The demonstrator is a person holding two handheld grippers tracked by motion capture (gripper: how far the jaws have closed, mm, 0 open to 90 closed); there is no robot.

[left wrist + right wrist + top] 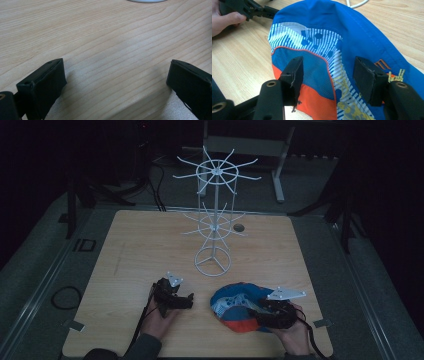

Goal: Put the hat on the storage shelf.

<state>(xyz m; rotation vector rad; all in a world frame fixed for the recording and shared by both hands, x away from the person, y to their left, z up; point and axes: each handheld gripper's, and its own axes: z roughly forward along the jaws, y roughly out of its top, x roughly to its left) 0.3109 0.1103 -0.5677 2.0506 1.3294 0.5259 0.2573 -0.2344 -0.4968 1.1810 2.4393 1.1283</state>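
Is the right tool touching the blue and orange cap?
Cannot tell. In the right gripper view the right tool stands open, its jaws over the cap; no contact or gap shows plainly. The high view is too dark to settle it.

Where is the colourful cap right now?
In the high view the cap lies on the table's near right part, just in front of the white wire rack. The right gripper is over it, jaws open.
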